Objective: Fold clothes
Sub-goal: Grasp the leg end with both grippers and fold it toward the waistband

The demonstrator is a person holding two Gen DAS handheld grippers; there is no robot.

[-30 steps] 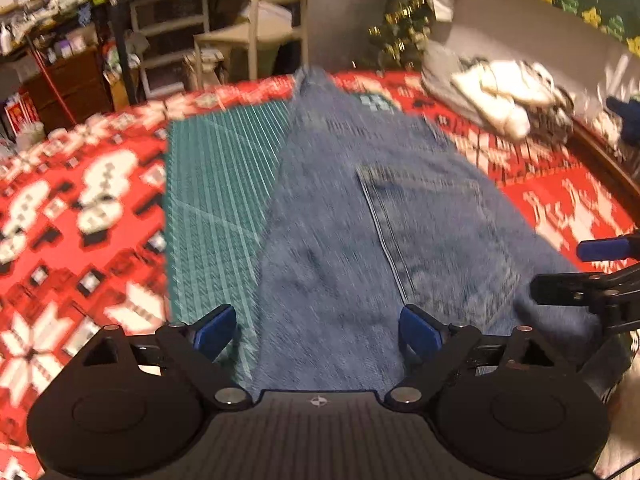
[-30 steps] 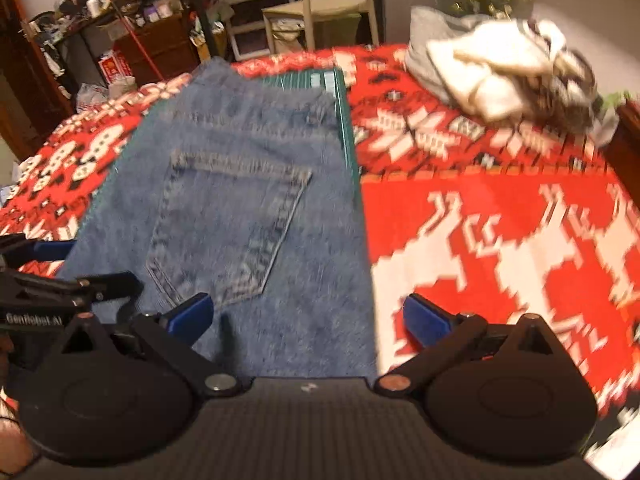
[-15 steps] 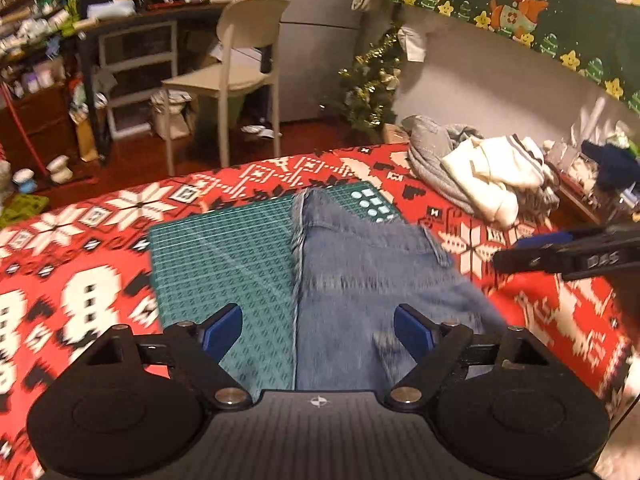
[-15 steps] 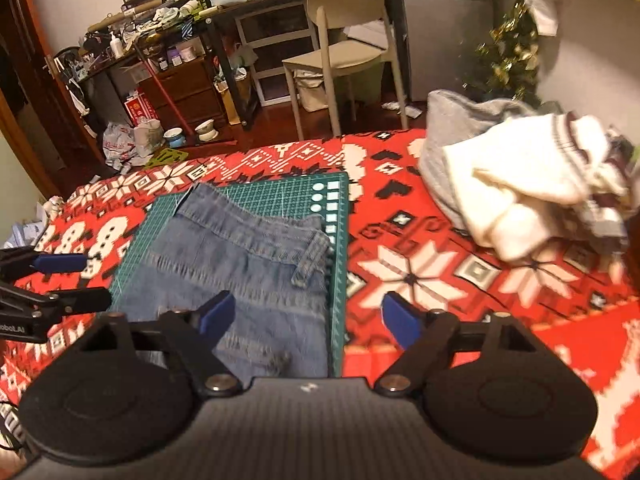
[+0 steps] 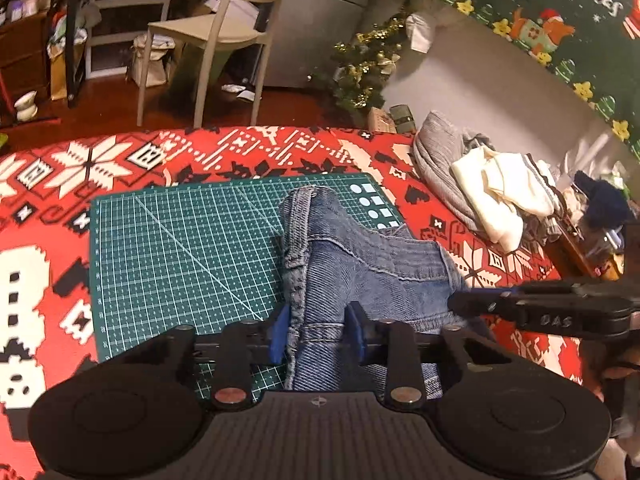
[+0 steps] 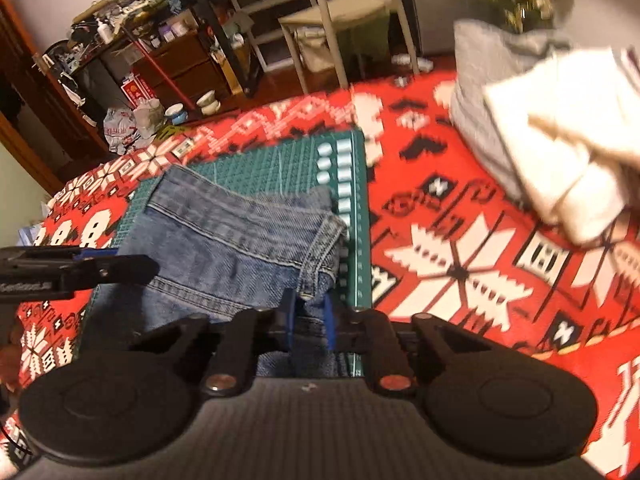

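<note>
A: On the green cutting mat [image 5: 172, 248], sitting over the red patterned blanket [image 5: 120, 160], we've got the jeans [image 5: 360, 256]. They cover the mat's right part, waistband end away from us, long axis running from us toward the mat's far edge.

B: Pile of other clothes [image 5: 492, 188]?

A: Well off the mat's right side, untouched. Skip it.

B: Grippers?

A: Both down at the mat's near edge. We see the left gripper [image 5: 316, 334] clenched on the denim's left side seam, the fabric bunched between its blue pads [image 5: 279, 332]. The right gripper [image 6: 307, 322] is pinched on the right side by the mat's white markings, cloth between its pads too. Both sets of jaws have just been closing, and the denim is inside each.

B: Which hand is nearer?

A: Neither, we'd say: they sit level, one per side, the garment stretching straight ahead of both.

B: So next?

A: Our guess: lift the gripped end and carry it forward along that long axis toward the waistband. The hands need to keep even or the fold skews.
</note>
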